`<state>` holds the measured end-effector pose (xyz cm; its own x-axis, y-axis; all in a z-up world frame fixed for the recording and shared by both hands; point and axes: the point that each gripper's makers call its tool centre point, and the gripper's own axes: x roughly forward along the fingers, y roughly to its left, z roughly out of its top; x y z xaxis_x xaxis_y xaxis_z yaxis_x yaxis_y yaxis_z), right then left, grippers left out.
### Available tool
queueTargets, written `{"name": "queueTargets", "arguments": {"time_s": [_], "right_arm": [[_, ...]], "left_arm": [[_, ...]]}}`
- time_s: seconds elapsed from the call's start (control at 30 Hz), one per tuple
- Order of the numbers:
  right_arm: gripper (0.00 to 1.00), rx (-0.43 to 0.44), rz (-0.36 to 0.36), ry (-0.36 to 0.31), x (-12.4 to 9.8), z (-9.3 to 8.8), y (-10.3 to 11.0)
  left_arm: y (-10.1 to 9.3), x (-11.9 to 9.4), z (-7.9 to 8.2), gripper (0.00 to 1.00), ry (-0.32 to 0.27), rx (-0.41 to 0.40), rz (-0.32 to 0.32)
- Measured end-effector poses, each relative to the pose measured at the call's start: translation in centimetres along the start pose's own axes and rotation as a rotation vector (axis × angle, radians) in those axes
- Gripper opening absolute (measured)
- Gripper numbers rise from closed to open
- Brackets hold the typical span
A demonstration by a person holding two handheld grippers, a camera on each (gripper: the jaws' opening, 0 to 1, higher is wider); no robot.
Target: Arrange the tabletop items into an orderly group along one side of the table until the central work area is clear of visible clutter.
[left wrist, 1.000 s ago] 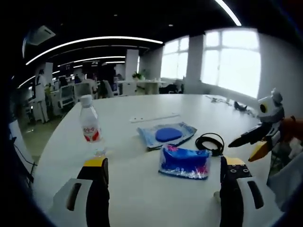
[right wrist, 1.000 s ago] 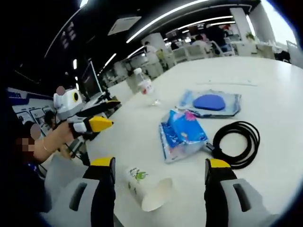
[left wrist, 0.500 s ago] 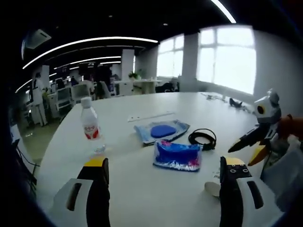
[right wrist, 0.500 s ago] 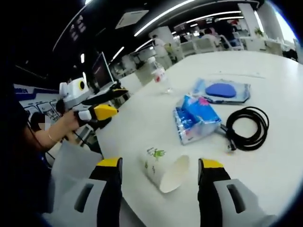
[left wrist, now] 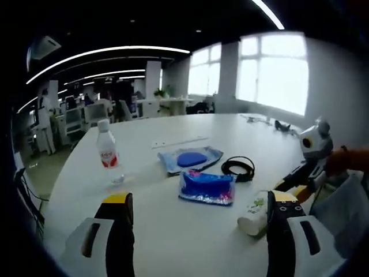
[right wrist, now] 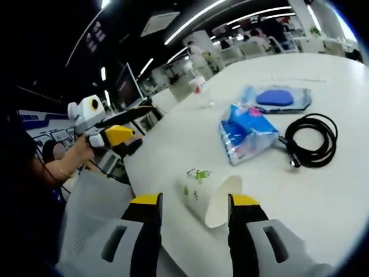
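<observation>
Closer than half a second ago, the right tongs [right wrist: 193, 205] now bracket the paper cup [right wrist: 209, 195], and their tips have narrowed from the wider spread seen a second ago. The cup lies on its side on the white worktop [right wrist: 323, 196], mouth toward the camera, between the two yellow-tipped jaws; whether the jaws already touch its wall I cannot tell, so the grip is not yet sure. In the left gripper view the same cup [left wrist: 253, 211] has come into sight near the worktop's near edge, with the right tongs [left wrist: 295, 182] beside it.

The left tongs [left wrist: 196, 209] hang spread and empty above the worktop, pinching nothing.

The step in hand looks like picking up the toppled cup. Next, the jaws need to press gently on its soft wall, lift it, and stand it upright at the chosen side.

Untidied as yet: the water bottle [right wrist: 196, 84] stands upright at the far edge, the blue tissue pack [right wrist: 247, 134] lies mid-worktop, the coiled black cable [right wrist: 311, 140] just beside it, and the clear pouch with a blue pad [right wrist: 278, 98] beyond.
</observation>
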<state>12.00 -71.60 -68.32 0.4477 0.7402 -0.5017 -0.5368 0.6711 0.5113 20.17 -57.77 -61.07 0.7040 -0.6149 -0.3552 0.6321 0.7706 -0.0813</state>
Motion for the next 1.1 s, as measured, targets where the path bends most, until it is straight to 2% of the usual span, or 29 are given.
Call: {"name": "queueTargets", "arguments": {"time_s": [0.2, 0.53, 0.87, 1.1], "right_arm": [[0.31, -0.005, -0.002, 0.009, 0.2, -0.6, 0.0], [0.14, -0.020, -0.002, -0.013, 0.5, -0.2, 0.1], [0.03, 0.078, 0.017, -0.084, 0.4, 1.5, 0.1], [0.00, 0.086, 0.024, -0.077, 0.9, 1.5, 0.4]], "left_arm": [[0.0, -0.4, -0.2, 0.94, -0.001, -0.028, 0.004], [-0.5, -0.8, -0.3, 0.92, 0.006, -0.004, -0.006], [-0.8, -0.9, -0.6, 0.90, 0.016, 0.008, -0.017], [-1.1, -0.9, -0.5, 0.90, 0.017, 0.020, -0.025]]}}
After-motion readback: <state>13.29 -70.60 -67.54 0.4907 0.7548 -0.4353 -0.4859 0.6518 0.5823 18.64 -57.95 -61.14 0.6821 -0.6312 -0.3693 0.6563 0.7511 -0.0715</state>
